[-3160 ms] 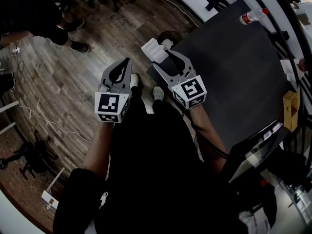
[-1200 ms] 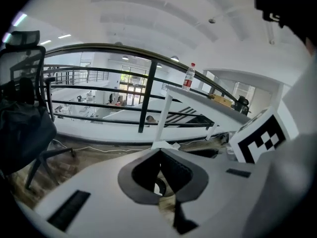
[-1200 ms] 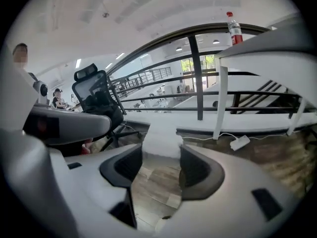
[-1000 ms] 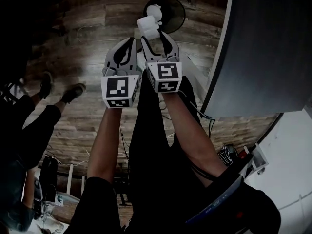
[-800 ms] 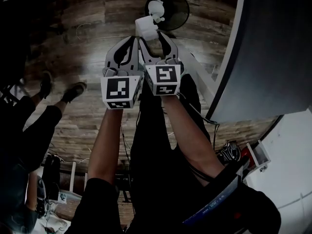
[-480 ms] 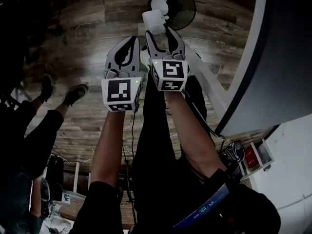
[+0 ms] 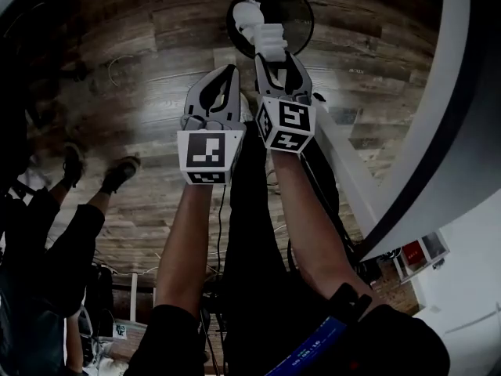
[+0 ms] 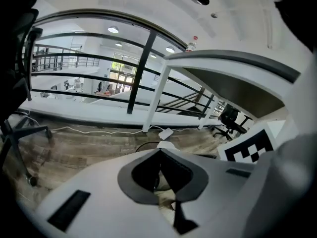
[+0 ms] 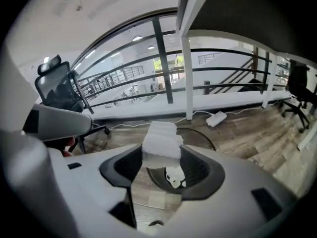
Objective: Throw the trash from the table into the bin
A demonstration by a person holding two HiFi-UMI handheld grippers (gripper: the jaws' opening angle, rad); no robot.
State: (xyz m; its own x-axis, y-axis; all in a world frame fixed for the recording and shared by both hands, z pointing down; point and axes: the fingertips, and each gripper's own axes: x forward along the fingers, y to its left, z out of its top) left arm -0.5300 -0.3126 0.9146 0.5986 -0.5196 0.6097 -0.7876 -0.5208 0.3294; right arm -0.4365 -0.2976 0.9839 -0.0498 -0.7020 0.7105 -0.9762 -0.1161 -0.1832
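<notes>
Floor: matte wood planks. Round black bin contains a crumpled white scrap. Right gripper clamps ridged white trash over the bin. Left gripper jaws together, empty.

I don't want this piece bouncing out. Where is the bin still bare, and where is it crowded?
In the head view the bin is bare on its right half, between the white scrap inside and the rim. That scrap takes the left side; the near edge is crowded by the right gripper with the held white piece, and the left gripper.
</notes>
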